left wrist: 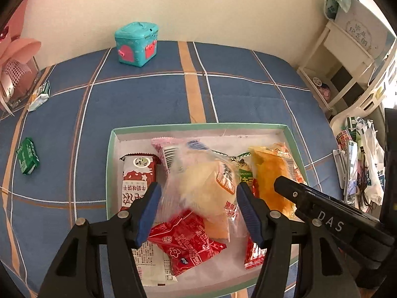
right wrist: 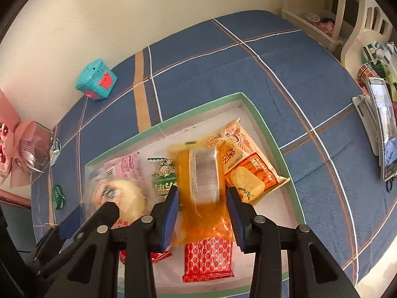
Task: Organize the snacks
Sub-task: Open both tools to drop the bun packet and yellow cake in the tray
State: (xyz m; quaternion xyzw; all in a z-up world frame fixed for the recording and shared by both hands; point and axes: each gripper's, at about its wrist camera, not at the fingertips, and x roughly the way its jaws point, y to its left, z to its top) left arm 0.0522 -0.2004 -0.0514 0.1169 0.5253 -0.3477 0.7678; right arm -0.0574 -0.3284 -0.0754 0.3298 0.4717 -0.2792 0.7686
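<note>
teal toy box (left wrist: pixel 136 44) sitting upper left by the wall | pink ribbon gift (left wrist: pixel 15 67) standing at far left edge | cream shelf unit (left wrist: pixel 345 57) standing upper right | phone (right wrist: pixel 380 129) leaning at right edge on a white stand (right wrist: pixel 364 114)

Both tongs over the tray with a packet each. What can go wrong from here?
1. The left tongs sit around the clear bun packet, which looks blurred; with a loose grip it may slip onto the red packet.
2. The right tongs grip the orange packet close beside the left; they may collide.
3. Two green packets lie outside the tray, easily missed.
</note>
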